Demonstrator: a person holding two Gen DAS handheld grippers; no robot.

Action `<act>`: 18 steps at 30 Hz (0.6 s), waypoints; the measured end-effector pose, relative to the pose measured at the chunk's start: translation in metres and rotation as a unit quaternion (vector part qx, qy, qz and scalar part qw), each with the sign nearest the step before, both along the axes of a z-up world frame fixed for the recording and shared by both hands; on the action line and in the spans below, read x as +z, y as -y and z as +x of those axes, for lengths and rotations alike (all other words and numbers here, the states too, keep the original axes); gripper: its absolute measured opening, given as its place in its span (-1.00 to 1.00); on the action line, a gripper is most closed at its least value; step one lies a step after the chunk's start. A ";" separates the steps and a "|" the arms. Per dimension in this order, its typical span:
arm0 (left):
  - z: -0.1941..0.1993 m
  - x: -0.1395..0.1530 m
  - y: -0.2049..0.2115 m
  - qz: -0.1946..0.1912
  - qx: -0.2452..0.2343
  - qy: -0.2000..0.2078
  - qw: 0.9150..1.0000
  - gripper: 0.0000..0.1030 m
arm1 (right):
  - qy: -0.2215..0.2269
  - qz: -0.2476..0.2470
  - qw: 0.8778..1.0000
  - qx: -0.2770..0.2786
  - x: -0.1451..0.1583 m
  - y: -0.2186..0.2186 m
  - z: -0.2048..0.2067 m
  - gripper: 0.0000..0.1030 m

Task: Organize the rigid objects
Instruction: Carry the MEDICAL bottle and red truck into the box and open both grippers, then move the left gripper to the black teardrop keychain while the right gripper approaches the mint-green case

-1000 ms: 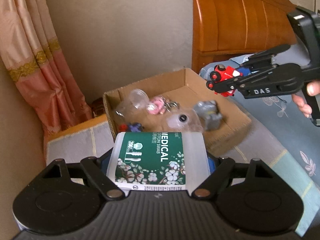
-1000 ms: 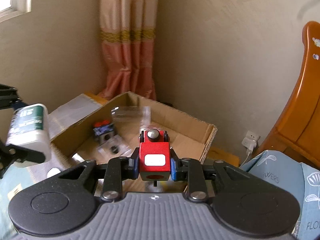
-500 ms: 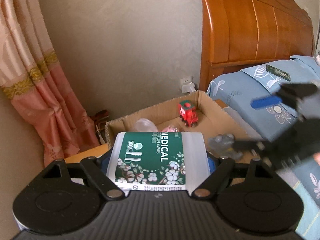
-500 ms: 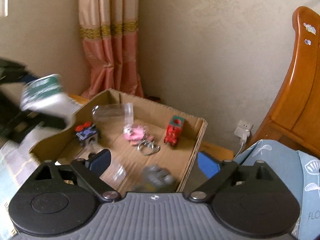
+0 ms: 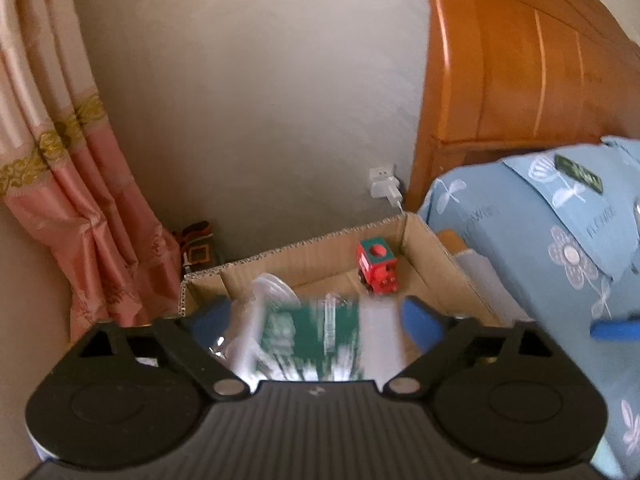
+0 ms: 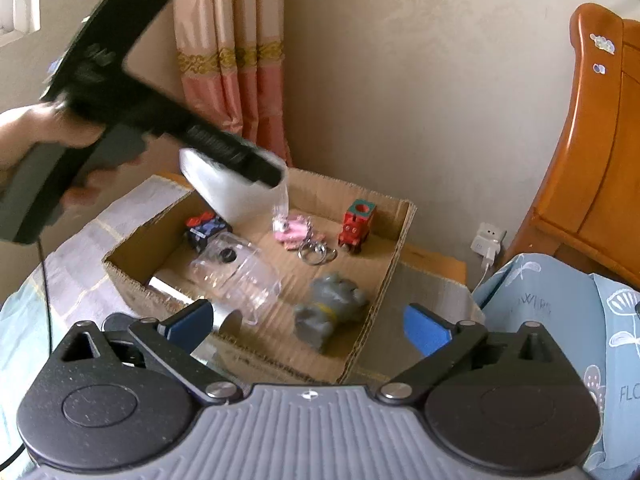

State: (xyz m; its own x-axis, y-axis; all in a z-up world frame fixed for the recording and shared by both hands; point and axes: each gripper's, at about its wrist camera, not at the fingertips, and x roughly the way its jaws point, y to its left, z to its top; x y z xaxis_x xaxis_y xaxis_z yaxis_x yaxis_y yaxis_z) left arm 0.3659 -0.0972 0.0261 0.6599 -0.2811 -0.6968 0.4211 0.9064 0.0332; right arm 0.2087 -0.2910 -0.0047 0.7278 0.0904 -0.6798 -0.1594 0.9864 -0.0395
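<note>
The cotton swab box [image 5: 312, 340], blurred, sits between the left gripper's [image 5: 316, 320] just-opened jaws above the cardboard box [image 6: 396, 240]. The pads look clear of it. The right gripper [image 6: 308, 320] has just spread wide, empty.

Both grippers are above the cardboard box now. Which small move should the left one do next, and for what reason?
Probably draw the left gripper back from the cardboard box. Its jaws have just been opening, and the cotton swab container, blurred between them, seems no longer pressed by the pads, so it looks released above the box. The right gripper is open and empty, and the red toy train lies inside.
</note>
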 end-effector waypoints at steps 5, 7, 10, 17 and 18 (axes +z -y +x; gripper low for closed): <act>-0.013 0.003 -0.007 0.003 -0.008 0.014 1.000 0.88 | -0.011 -0.004 1.000 -0.004 -0.013 -0.009 -0.005 1.00; -0.022 0.003 -0.012 0.013 -0.011 0.019 1.000 0.88 | -0.017 0.001 1.000 -0.006 -0.018 -0.012 -0.007 1.00; -0.037 0.004 -0.016 0.027 -0.014 0.020 0.999 0.90 | -0.019 0.012 1.000 -0.010 -0.023 -0.017 -0.011 1.00; -0.085 0.004 -0.031 0.056 -0.014 0.021 0.998 0.90 | -0.031 0.031 0.998 -0.048 -0.036 -0.028 -0.024 1.00; -0.092 0.003 -0.032 0.060 -0.010 0.020 0.998 0.90 | -0.031 0.032 0.998 -0.053 -0.038 -0.031 -0.026 1.00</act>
